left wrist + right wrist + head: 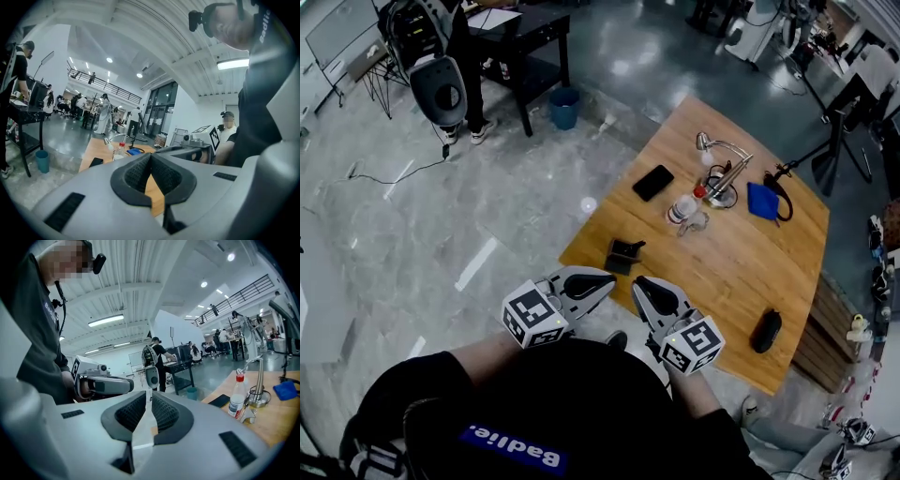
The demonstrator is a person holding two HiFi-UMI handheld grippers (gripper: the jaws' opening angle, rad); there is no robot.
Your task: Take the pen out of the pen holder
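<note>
Wood, pale and bare over most of its near half, makes up the table (712, 281). Its near edge lies right at the tips of both grippers, and open grey floor (487, 206) spreads to its left. The left gripper (607, 280) has its pads pressed together on nothing. The right gripper (643, 285) shows a narrow slit, also with nothing in it.

The pen holder (697, 223) looks like a small clear glass with thin sticks in it, too small to tell apart. It stands mid-table, just beside a red-capped bottle (682, 210) and near a lamp (719, 150), well apart from the grippers. A black box (624, 254) sits by the left edge and a mouse (766, 330) by the near-right edge.

White letters on the person's black top (511, 446) read roughly "Badlie".
</note>
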